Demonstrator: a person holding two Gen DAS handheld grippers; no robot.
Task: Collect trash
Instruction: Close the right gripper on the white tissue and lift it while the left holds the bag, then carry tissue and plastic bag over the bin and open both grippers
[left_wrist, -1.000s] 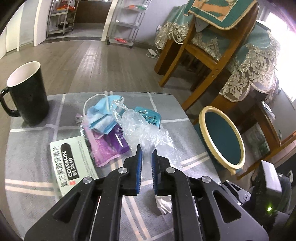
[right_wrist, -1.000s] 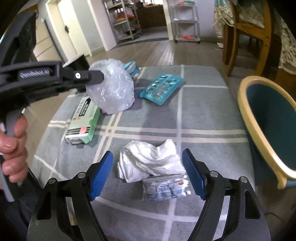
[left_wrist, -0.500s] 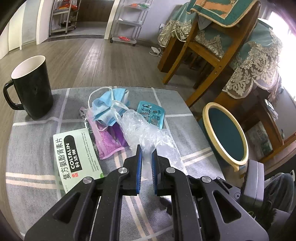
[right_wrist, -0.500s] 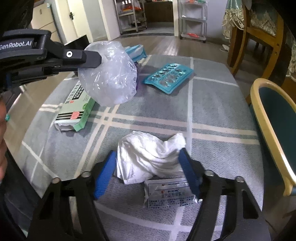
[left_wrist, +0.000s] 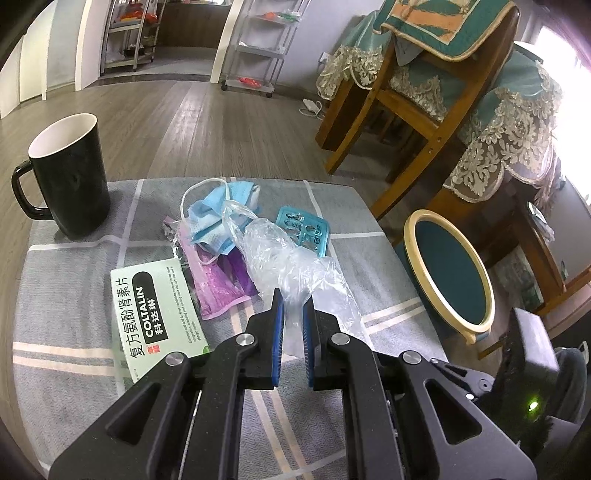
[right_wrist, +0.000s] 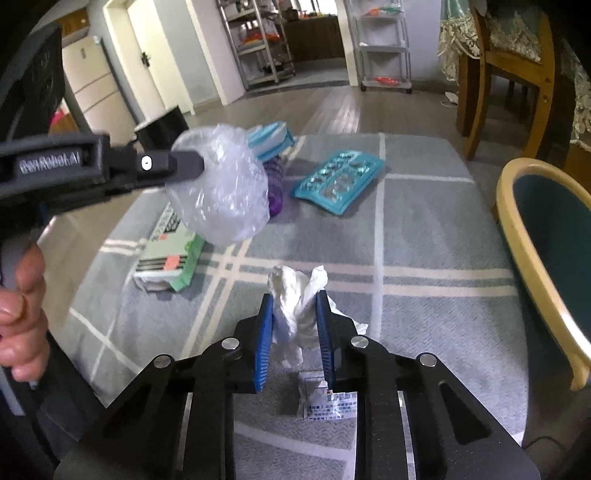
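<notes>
My left gripper (left_wrist: 293, 299) is shut on the neck of a clear plastic bag (left_wrist: 280, 254), which hangs above the grey checked tablecloth (left_wrist: 66, 295). The right wrist view shows the same bag (right_wrist: 221, 188) bulging from the left gripper (right_wrist: 195, 164). My right gripper (right_wrist: 295, 299) is closing, and its blue pads press a crumpled white tissue (right_wrist: 291, 288) into an upright bunch. A small white sachet (right_wrist: 325, 402) lies just under those jaws. On the cloth lie a teal blister pack (right_wrist: 340, 181), a green medicine box (left_wrist: 155, 317), a blue face mask (left_wrist: 214, 218) and a purple wrapper (left_wrist: 218, 284).
A black mug (left_wrist: 66, 177) stands at the table's far left corner. A teal bin with a cream rim (right_wrist: 524, 258) sits just off the table's right edge. Wooden chairs with lace covers (left_wrist: 424, 103) stand beyond it. A person's hand (right_wrist: 18, 317) grips the left handle.
The right gripper's jaws have closed in from wide apart and squeezed the flat tissue into an upright bunch. The left gripper and its bag have kept still.
</notes>
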